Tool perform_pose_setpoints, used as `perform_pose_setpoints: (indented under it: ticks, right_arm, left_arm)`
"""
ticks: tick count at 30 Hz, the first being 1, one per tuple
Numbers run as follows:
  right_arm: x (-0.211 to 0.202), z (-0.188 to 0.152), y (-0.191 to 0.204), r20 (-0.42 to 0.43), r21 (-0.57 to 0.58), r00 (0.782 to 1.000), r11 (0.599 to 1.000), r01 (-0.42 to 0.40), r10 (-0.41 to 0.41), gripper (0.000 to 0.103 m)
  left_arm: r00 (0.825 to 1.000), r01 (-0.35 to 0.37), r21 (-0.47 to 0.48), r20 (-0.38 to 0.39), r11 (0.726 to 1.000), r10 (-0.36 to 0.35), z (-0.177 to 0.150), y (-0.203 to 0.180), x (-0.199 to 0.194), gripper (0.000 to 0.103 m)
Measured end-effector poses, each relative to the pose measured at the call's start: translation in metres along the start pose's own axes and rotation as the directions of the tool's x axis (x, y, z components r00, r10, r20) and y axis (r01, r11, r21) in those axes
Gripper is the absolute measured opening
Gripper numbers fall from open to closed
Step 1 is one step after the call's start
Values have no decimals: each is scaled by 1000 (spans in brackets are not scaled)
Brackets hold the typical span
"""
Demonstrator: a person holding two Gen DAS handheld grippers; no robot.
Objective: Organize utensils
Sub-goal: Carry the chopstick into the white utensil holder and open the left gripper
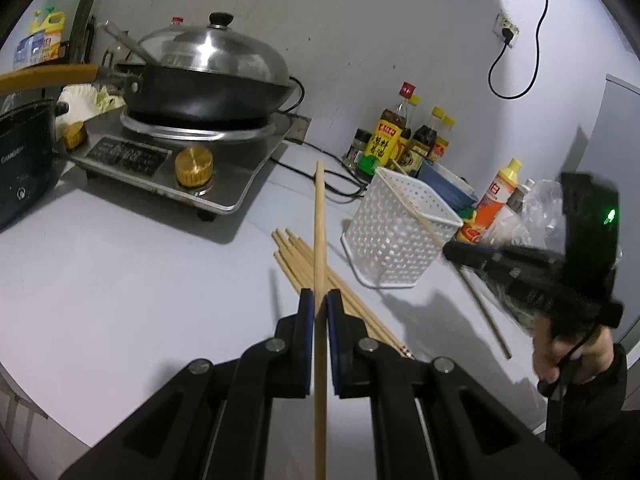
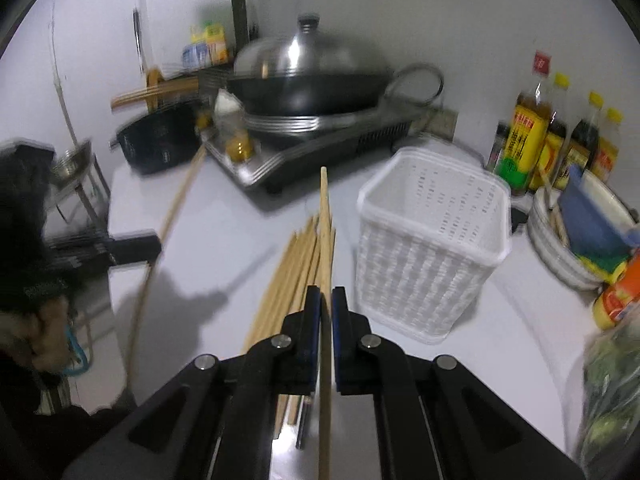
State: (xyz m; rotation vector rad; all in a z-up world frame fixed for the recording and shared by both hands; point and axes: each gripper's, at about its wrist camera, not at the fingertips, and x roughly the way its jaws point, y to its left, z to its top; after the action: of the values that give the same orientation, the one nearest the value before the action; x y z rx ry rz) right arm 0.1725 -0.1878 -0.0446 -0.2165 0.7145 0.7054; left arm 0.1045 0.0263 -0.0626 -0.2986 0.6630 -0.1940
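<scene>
The counter (image 1: pixel 140 280), pale and smooth, carries an induction cooker with a lidded wok (image 1: pixel 208 80) at the back and, nearer, a white perforated basket (image 2: pixel 432 248) standing upright with its mouth open upward; seen from the left wrist, one chopstick already leans inside it. Just beside the basket lies a loose pile of chopsticks (image 2: pixel 296 272), roughly parallel on the counter. The left tool (image 1: pixel 319 304) is clamped on a single chopstick (image 1: pixel 319 216), which runs forward between its blue pads. The right tool (image 2: pixel 326 300) is likewise closed on its own chopstick (image 2: pixel 325 220), held above the pile and near the basket. Each chopstick appears to be light, stiff wood, slender and smooth, so it is likely to pivot or slide in a two-point grip. A hold near mid-length, as shown, should limit swinging; a hold near the thicker end would probably ease lowering it tip-first into the basket. The basket itself looks light and may shift if nudged.
</scene>
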Motion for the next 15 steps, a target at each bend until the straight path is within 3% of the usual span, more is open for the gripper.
perform_pose_setpoints:
  ticks: [8,15]
  right_arm:
    - [-44,53,-17,184,13,983,1000,17,-19,5]
    - [-41,92,-41,234,7,971,999,41,-41,5]
  left_arm:
    - [997,4,48,75,999,-8,27,-14,-15,6]
    - [992,1,80,122,997,-11,49,-19,-19,6]
